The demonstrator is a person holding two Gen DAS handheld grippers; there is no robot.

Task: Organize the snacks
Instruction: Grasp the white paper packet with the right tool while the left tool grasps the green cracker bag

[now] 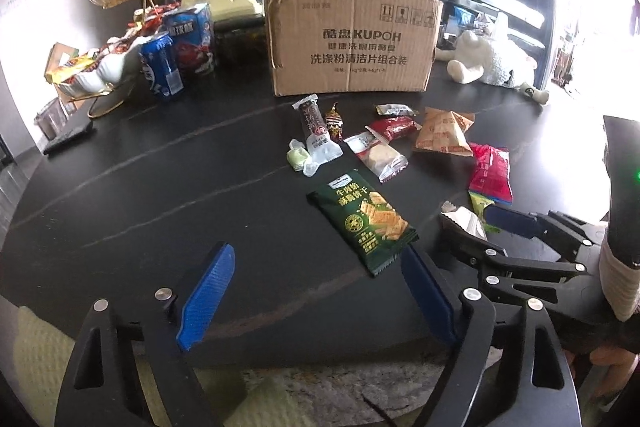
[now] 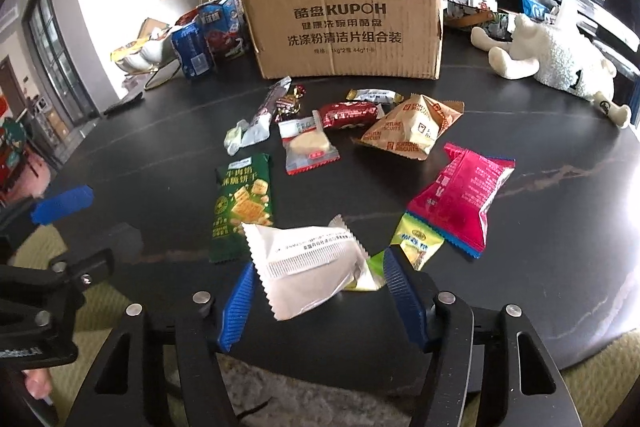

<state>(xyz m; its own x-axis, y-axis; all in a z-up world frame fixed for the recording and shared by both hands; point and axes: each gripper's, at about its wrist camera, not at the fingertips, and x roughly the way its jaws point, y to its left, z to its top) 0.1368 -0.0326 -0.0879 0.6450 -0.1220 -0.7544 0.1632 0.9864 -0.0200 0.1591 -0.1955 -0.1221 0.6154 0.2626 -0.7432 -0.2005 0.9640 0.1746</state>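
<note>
Only our right view shows the right tongs point(image 2: 316, 287) straddling the white crinkle-edged snack packet point(image 2: 308, 267), grip unclear; our left tongs point(image 1: 316, 291) gape released over the dark worktop point(image 1: 160, 195).

"KUPOH" on cardboard box point(image 2: 344, 23); "FORTUNE BISCUITS" on tan packet point(image 2: 408, 131)

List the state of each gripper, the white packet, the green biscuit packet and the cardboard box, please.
left gripper: open, nothing between its fingers
right gripper: open around the white packet
white packet: sealed, between the right fingers, tilted
green biscuit packet: sealed, flat on the table
cardboard box: upright
</note>
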